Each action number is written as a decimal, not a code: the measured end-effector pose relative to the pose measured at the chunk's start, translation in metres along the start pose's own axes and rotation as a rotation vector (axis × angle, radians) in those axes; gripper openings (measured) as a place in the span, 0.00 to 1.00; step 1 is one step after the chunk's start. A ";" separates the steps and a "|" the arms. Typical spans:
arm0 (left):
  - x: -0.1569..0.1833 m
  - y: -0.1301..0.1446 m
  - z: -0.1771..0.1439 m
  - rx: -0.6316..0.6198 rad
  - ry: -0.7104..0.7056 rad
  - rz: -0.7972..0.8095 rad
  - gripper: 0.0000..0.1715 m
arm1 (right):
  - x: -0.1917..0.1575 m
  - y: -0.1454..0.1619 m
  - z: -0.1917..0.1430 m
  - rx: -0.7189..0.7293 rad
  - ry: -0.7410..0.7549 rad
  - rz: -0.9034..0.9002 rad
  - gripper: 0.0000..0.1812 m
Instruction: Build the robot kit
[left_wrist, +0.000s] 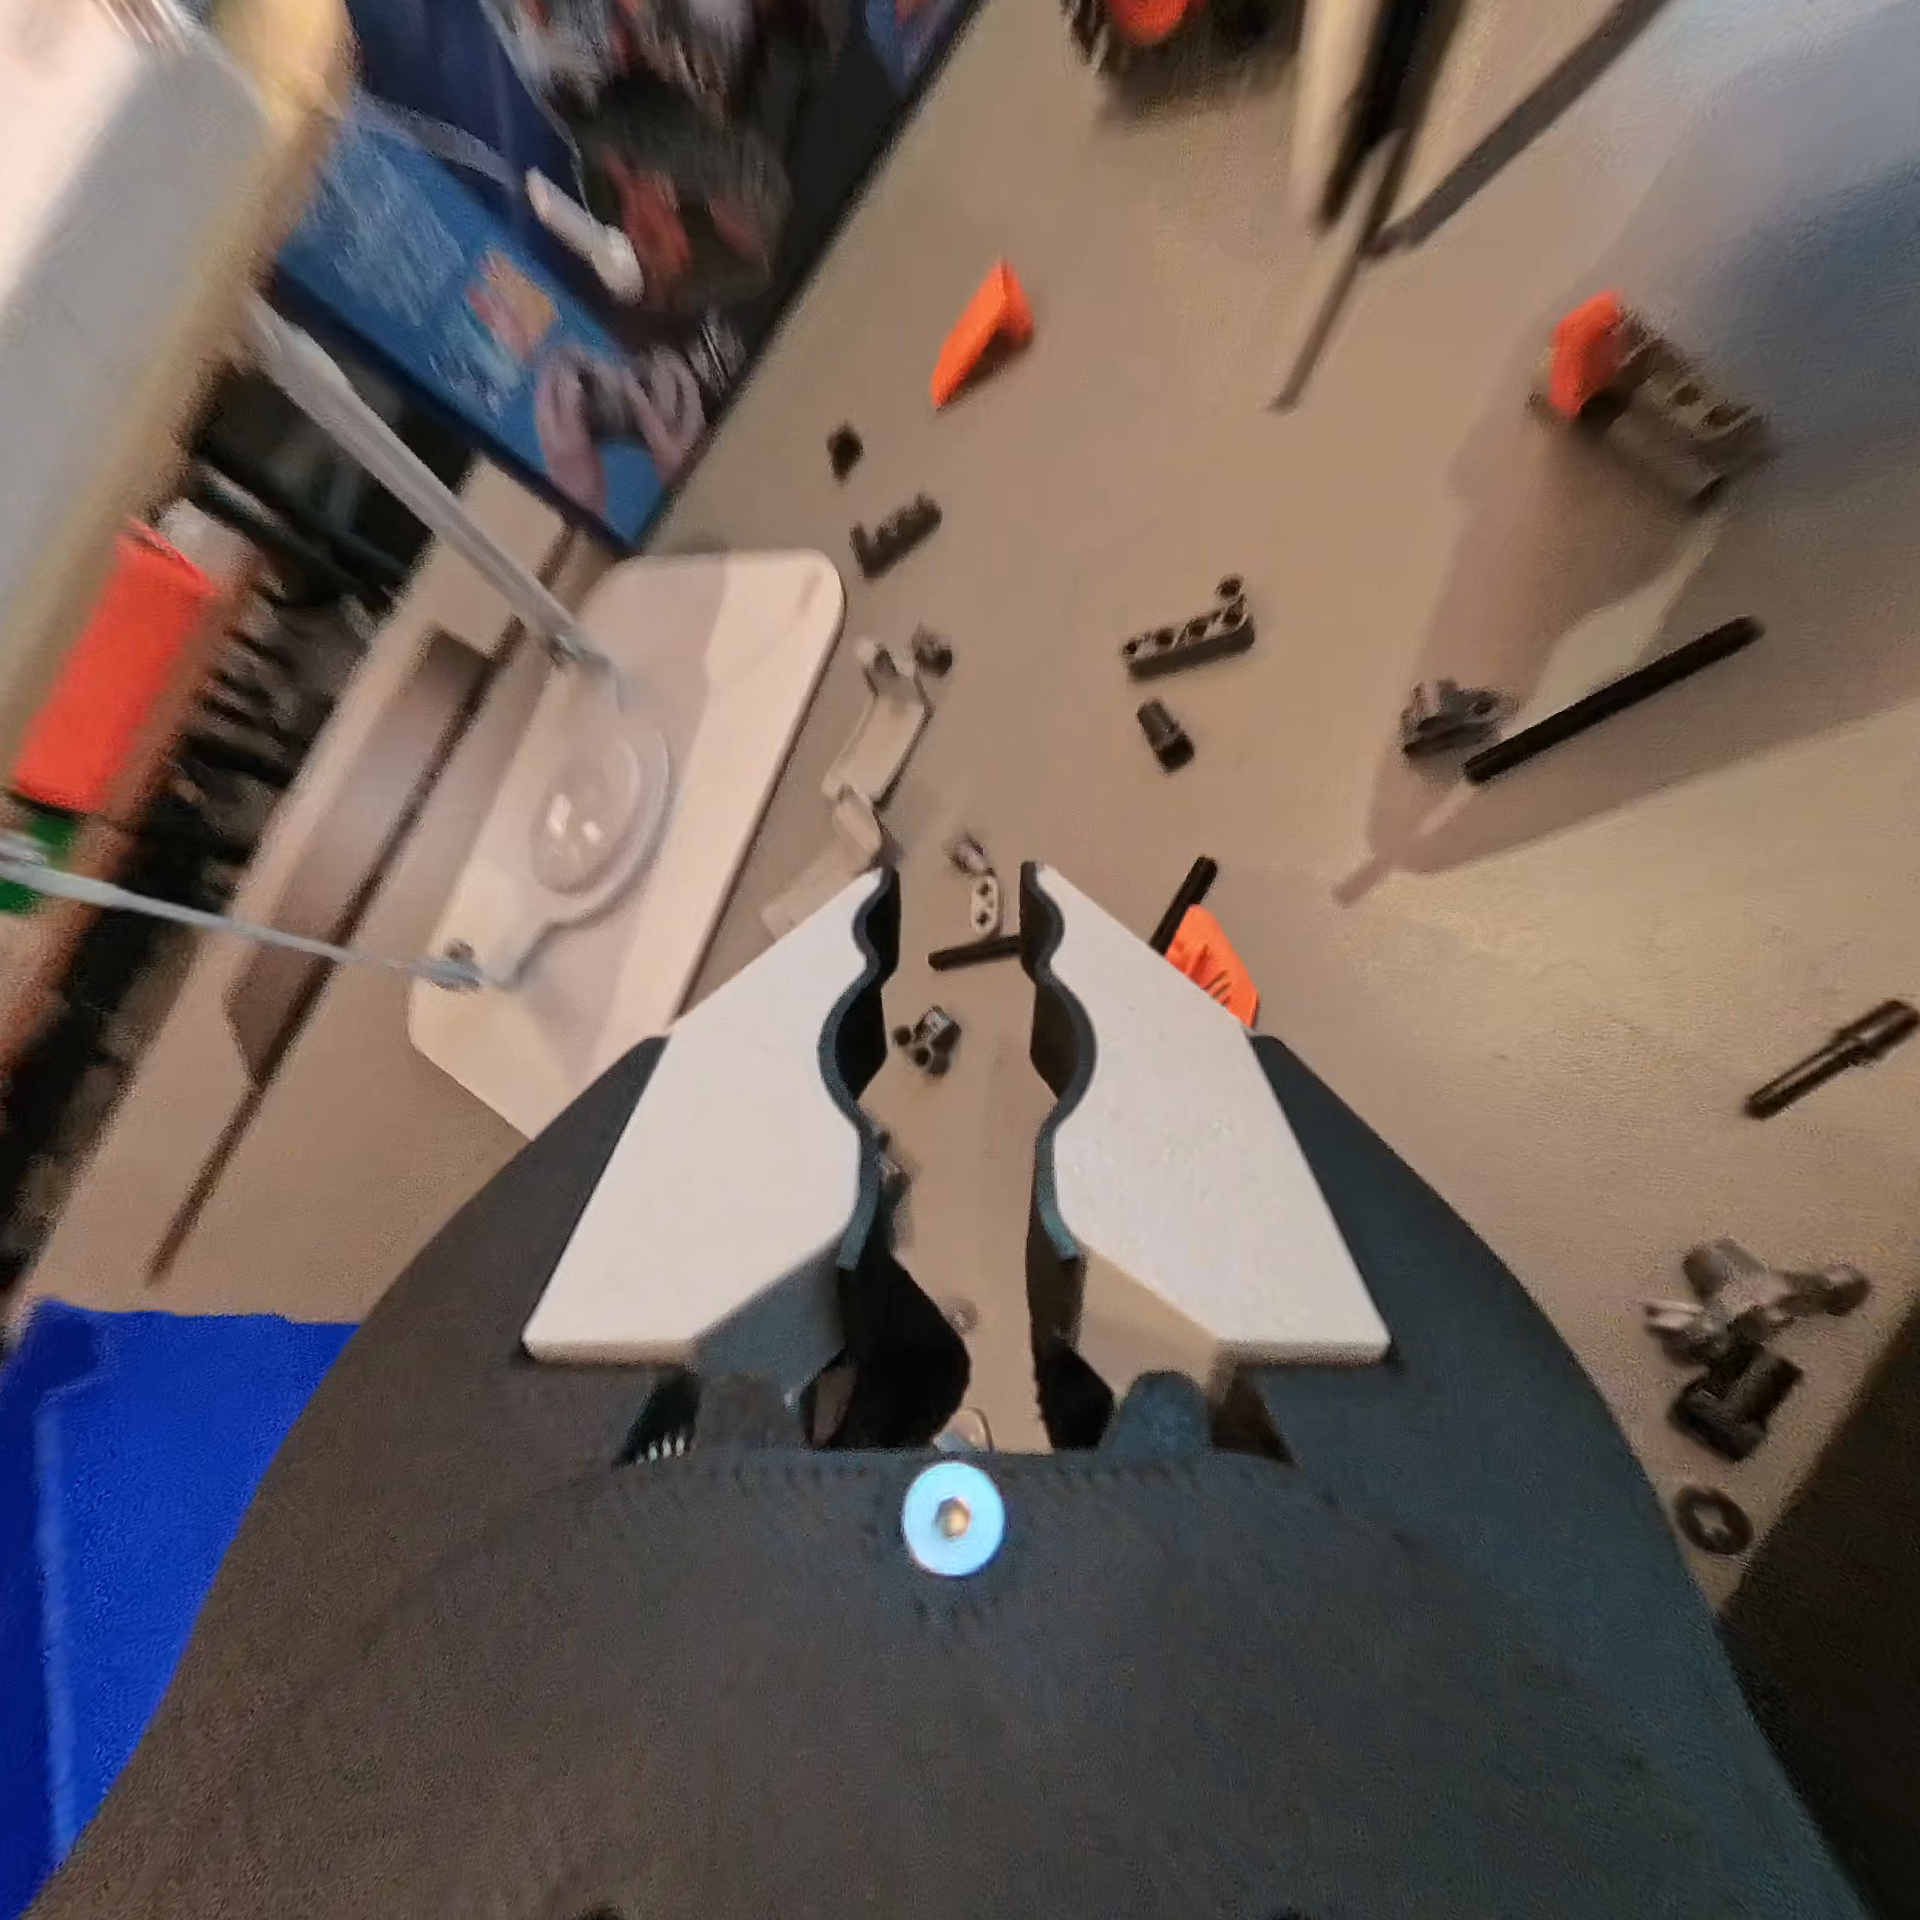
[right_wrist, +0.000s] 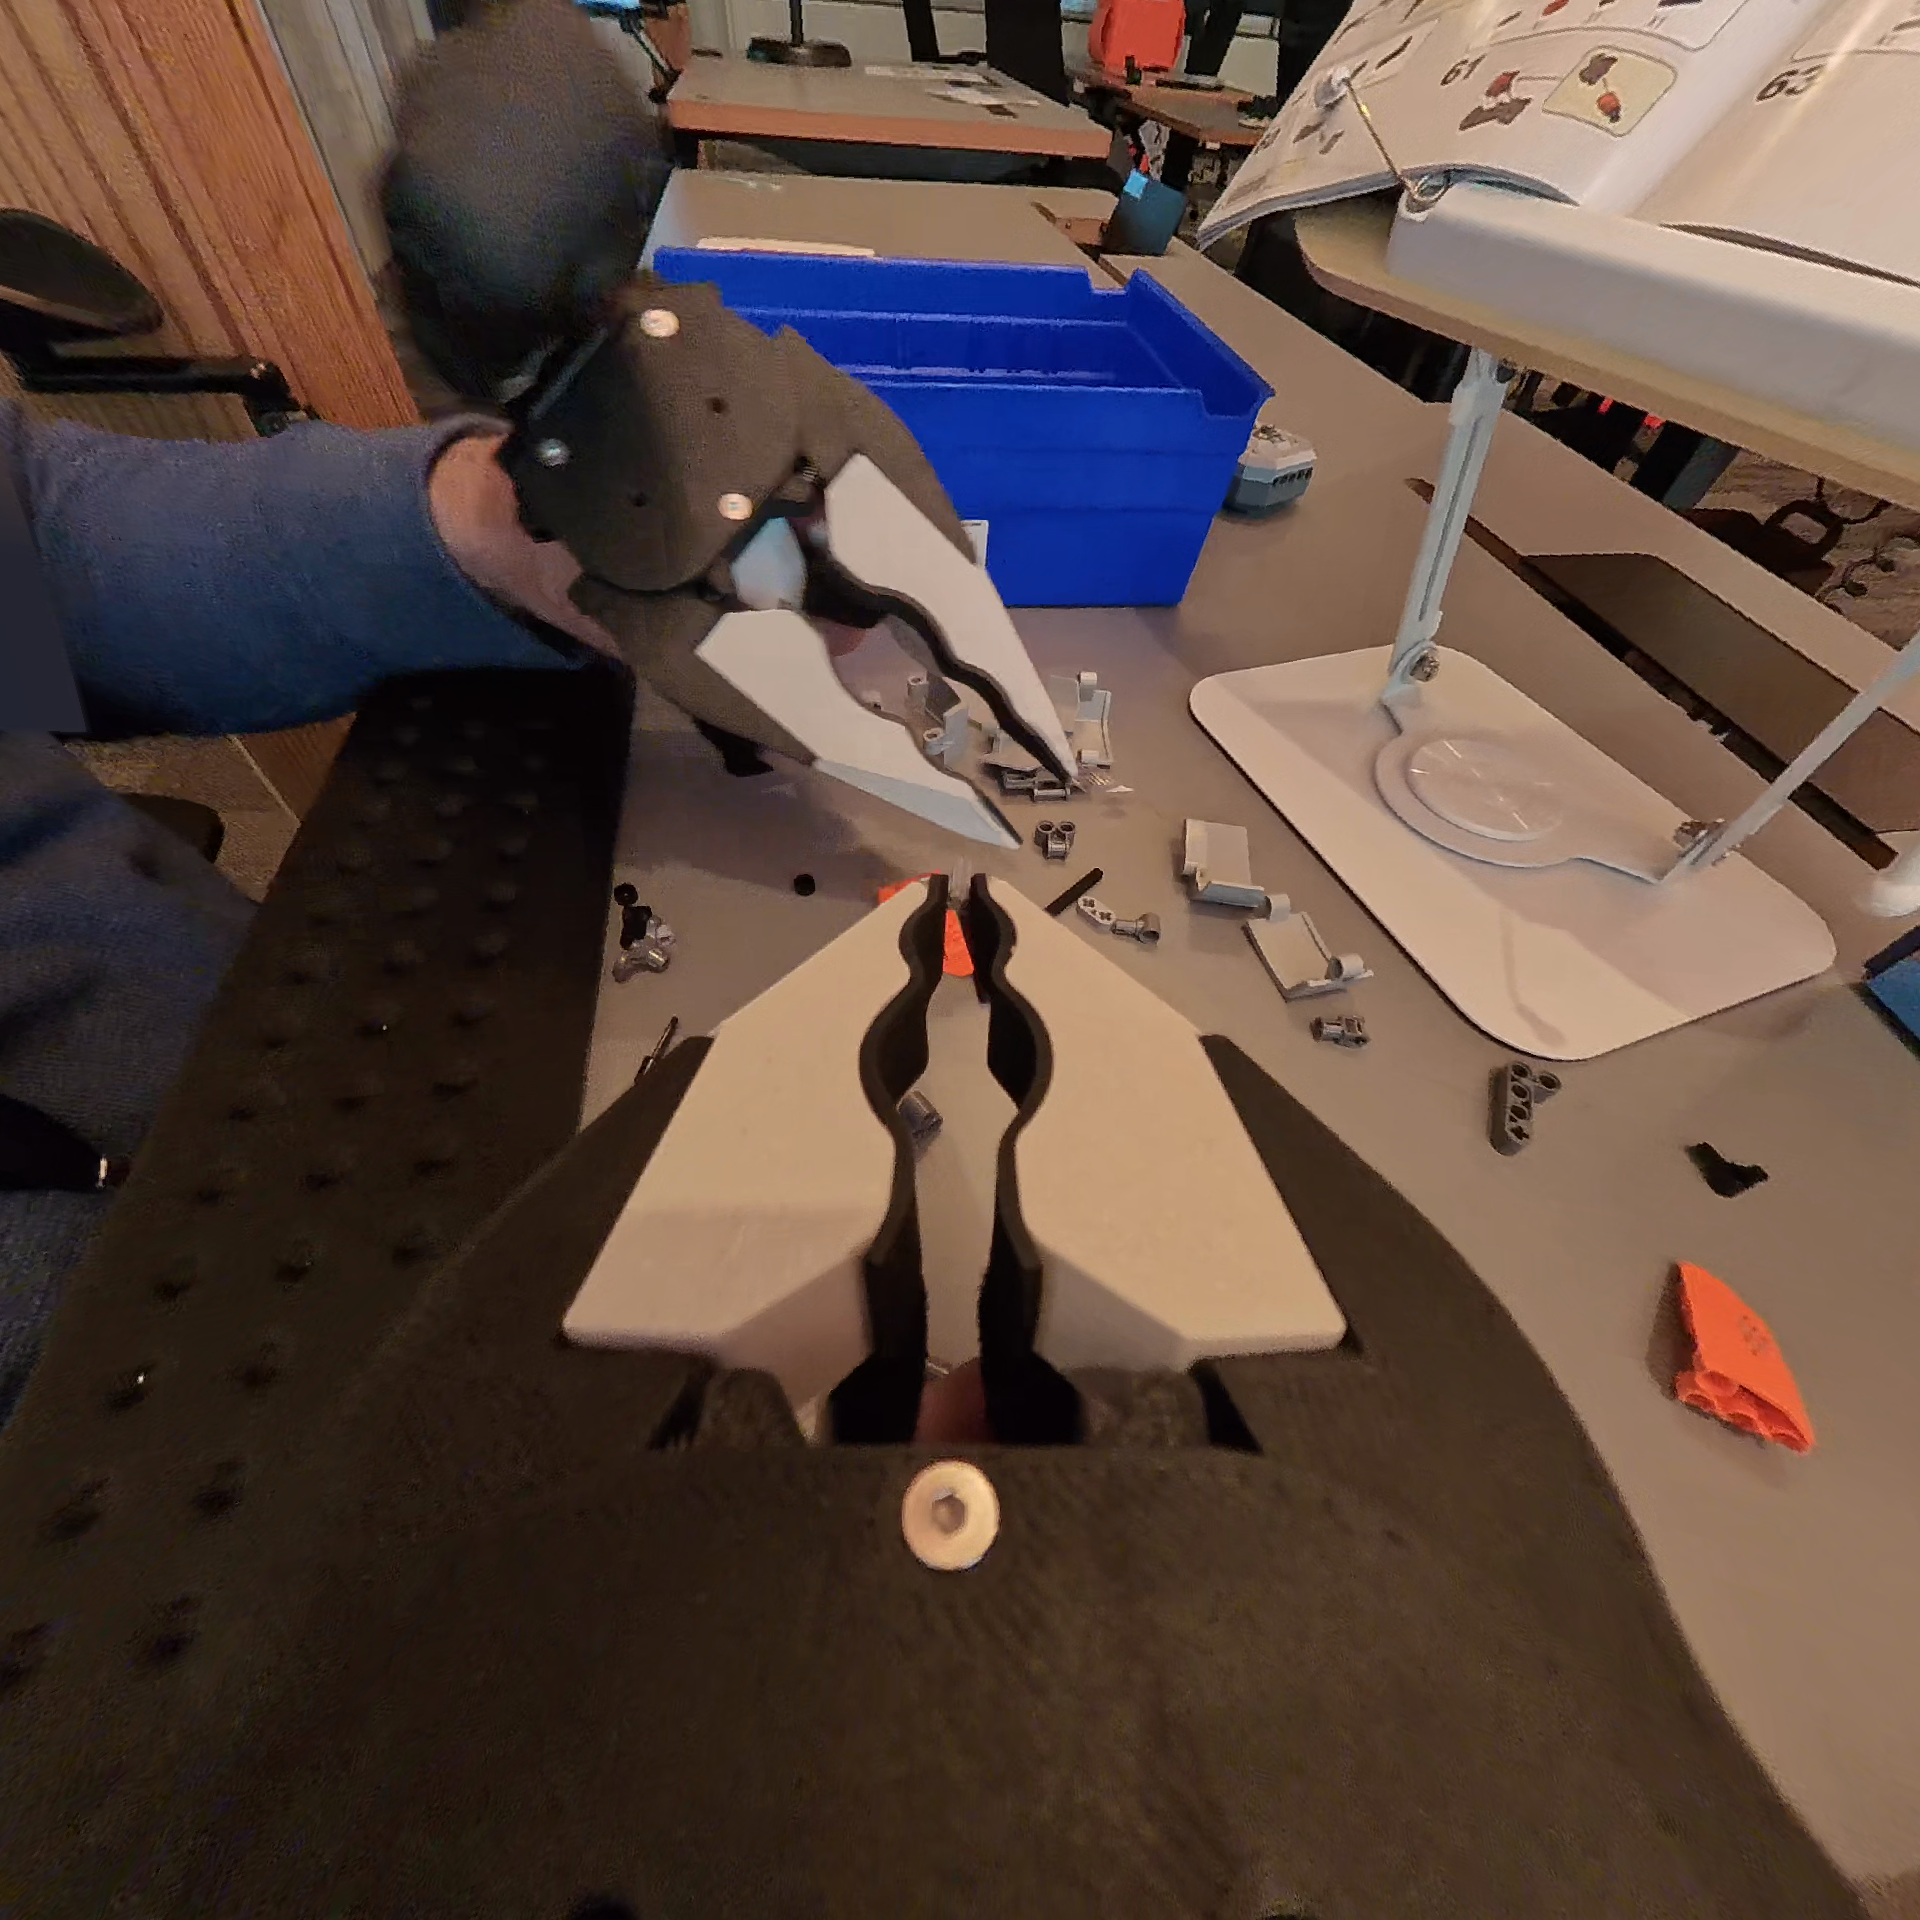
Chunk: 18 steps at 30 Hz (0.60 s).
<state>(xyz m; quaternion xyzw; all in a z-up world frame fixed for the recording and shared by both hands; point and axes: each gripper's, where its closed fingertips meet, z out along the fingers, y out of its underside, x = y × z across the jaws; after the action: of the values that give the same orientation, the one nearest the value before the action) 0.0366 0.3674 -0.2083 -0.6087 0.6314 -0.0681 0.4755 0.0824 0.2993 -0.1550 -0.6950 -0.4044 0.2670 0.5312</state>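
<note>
Overhead, the left tool (left_wrist: 958, 883) hangs spread above a black pin (left_wrist: 971, 951) – the right tool (right_wrist: 958, 891), nearly pressed together, perhaps pinches a clear bit near that pin.

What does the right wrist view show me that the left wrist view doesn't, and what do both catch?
Only the right wrist view: the left gripper from outside, open, fingers above a cluster of grey pieces; the whole blue bin; an open instruction booklet on the stand; and the right gripper nearly shut around a thin pale piece.

Only the left wrist view: a long black axle, a black pin, a blurred blue box.

Both: the grey table, the white stand base with its round lens, and scattered orange and dark pieces.
</note>
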 end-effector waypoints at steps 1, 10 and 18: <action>0.000 0.006 0.006 -0.047 0.029 -0.031 0.13 | -0.001 0.001 0.001 -0.008 0.000 -0.010 0.01; 0.006 0.031 0.044 -0.235 0.183 -0.149 0.07 | -0.007 0.003 0.001 -0.033 -0.003 -0.047 0.01; 0.033 0.017 0.037 -0.169 0.310 -0.070 0.04 | 0.001 0.013 0.004 -0.092 0.013 -0.067 0.01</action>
<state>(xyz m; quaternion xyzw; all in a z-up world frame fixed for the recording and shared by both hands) 0.0562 0.3624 -0.2570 -0.6506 0.6789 -0.1242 0.3169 0.0833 0.3005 -0.1681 -0.7065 -0.4360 0.2256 0.5098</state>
